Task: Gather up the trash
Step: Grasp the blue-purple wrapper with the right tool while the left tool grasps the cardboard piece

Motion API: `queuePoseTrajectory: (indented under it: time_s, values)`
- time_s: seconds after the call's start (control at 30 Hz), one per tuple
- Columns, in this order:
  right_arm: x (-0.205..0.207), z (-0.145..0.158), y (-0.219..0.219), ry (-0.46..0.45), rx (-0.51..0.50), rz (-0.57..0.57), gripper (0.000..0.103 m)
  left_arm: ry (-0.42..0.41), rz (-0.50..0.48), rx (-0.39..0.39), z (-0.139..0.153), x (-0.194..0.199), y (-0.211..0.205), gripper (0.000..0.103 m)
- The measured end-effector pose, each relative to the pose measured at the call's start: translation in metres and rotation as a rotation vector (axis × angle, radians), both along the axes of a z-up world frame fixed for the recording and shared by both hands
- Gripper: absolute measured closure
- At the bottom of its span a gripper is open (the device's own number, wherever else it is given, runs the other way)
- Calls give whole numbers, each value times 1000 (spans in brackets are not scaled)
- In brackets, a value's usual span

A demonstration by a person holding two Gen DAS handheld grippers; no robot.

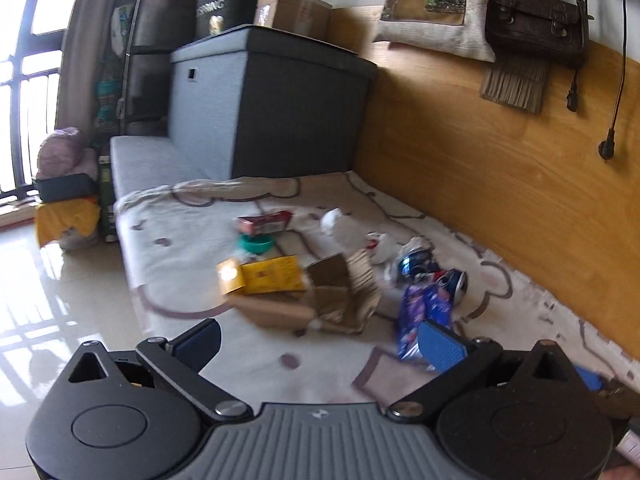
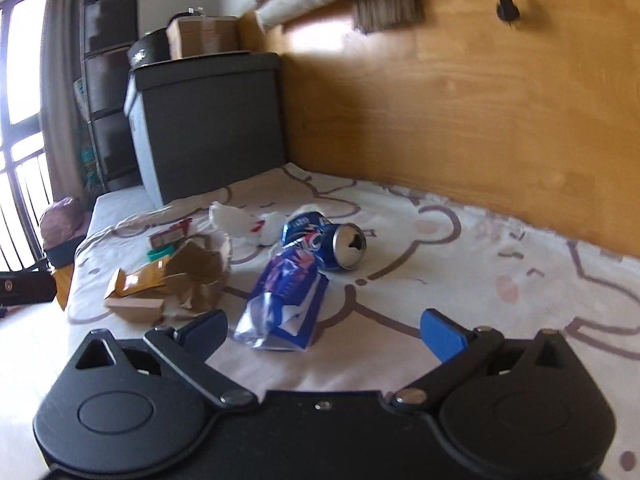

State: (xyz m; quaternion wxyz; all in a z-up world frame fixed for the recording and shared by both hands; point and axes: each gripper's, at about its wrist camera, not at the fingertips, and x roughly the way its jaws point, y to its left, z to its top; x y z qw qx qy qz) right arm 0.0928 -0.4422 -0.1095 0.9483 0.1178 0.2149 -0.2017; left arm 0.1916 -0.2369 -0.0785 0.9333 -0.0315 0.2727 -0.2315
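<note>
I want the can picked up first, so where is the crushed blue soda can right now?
The crushed blue soda can lies on its side on the bear-print bedsheet, just beyond the blue-and-white foil wrapper, on the wooden wall panel side.

Your left gripper [image 1: 320,340] hangs spread wide over a bedsheet [image 1: 180,264] strewn with torn cardboard [image 1: 344,292], a yellow packet [image 1: 272,276] and crushed blue cans [image 1: 436,272].

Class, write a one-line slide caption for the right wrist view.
Open right tool hovers over a blue snack wrapper and crushed blue can on the bear-print bedsheet.
</note>
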Motion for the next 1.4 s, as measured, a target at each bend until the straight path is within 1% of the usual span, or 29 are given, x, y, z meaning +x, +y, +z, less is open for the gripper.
queuePoseTrajectory:
  time_s: [0.1,0.3,0.43,0.53,0.6,0.63,0.67,0.7,0.73,0.77,0.8,0.83,0.93,1.0,1.13,1.2,1.23,1.27,1.37,1.4]
  values:
    - [15,-9,-13,-4,56,-9,0,2,-22,-7,-4,18,-18,0]
    - [49,-26,-33,-19,226,-3,0,16,-37,8,-16,54,-47,0]
    - [74,-37,-34,3,286,11,0,27,-39,31,-25,75,-64,0]
    - [86,-44,-33,5,307,0,3,16,-36,65,-33,86,-75,0]
    - [92,-49,-33,11,325,-10,12,11,-41,92,-39,94,-83,0]
    - [94,-52,-33,17,336,-13,14,5,-44,108,-42,96,-87,0]
    - [95,-54,-33,25,344,-15,18,-3,-46,125,-46,99,-90,0]
    - [95,-55,-33,30,344,-15,22,-8,-49,141,-49,102,-93,0]
    - [94,-56,-31,31,331,-17,24,-12,-51,157,-52,104,-96,0]
    - [93,-55,-30,34,318,-13,31,-15,-50,171,-55,107,-99,0]
    - [92,-55,-30,40,313,-5,40,-15,-49,185,-58,110,-103,0]
    - [91,-55,-30,45,311,0,42,-15,-50,201,-60,112,-106,0]
    - [84,-54,-32,52,319,8,52,-28,-41,262,-67,116,-117,0]
    - [81,-53,-33,62,317,6,62,-31,-35,294,-71,119,-123,0]
    - [75,-52,-33,75,307,13,67,-31,-5,325,-76,123,-129,0]
    - [72,-51,-31,81,297,16,70,-28,-10,327,-78,126,-129,3]
    - [71,-50,-30,84,295,17,71,-27,-20,327,-78,126,-130,9]
    - [70,-49,-30,87,293,18,72,-23,-32,324,-78,127,-129,16]
    - [69,-47,-29,98,287,20,73,-7,-42,312,-77,129,-128,29]
    - [68,-46,-28,102,283,20,73,-7,-46,304,-75,128,-126,32]
